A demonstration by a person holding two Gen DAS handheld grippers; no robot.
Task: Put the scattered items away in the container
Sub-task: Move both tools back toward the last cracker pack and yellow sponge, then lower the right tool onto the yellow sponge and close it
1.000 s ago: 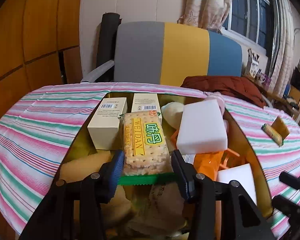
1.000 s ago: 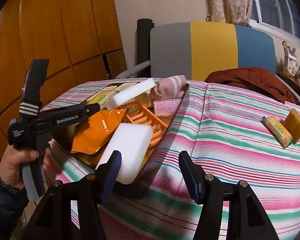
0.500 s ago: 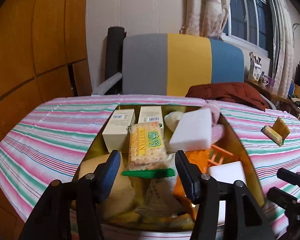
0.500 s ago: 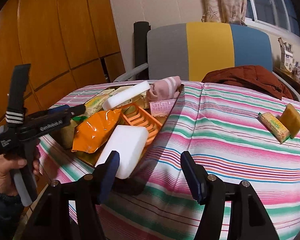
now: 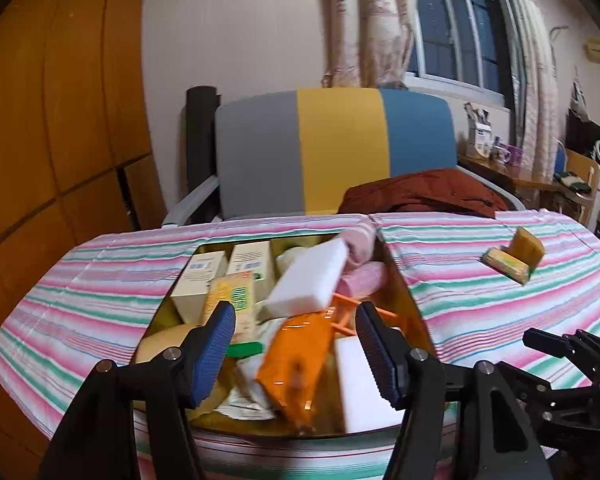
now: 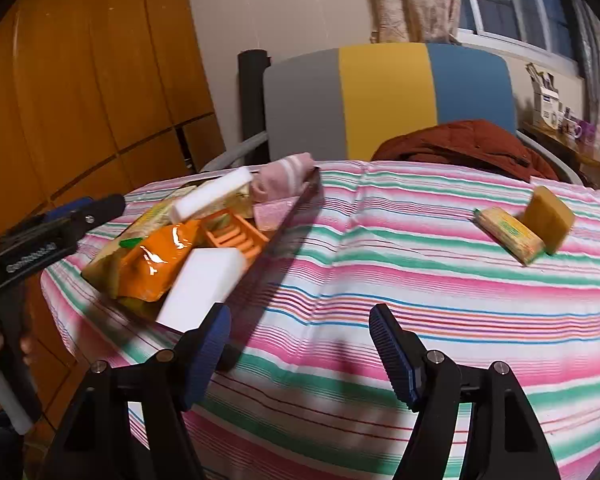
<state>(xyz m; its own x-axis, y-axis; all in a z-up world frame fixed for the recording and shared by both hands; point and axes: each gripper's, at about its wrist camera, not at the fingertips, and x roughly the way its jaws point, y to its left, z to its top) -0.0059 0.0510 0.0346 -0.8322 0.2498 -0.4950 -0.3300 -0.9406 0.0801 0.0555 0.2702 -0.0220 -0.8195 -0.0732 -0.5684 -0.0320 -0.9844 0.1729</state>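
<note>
Grippers both stand released with nothing between their blue pads, and their jaws have just been opening. In the left wrist view the left gripper (image 5: 296, 352) sits low at centre, in front of the tray (image 5: 414, 316), with the cracker pack (image 5: 232, 300) beyond its left pad, leaning on two cream boxes (image 5: 198, 280). Right of these lie a white sponge (image 5: 308, 280), an orange bag (image 5: 296, 360) and an orange rack (image 5: 346, 312); a pink sock (image 5: 358, 240) sits at the tray's far edge. At the lower right the right gripper's black frame shows. In the right wrist view the left gripper shows at the left edge, the full tray at centre left, the right gripper (image 6: 300, 354) low over the striped cloth (image 6: 420, 280). Well apart at upper right, outside the tray, a yellow bar (image 6: 508, 234) touches a brown block (image 6: 550, 218)
</note>
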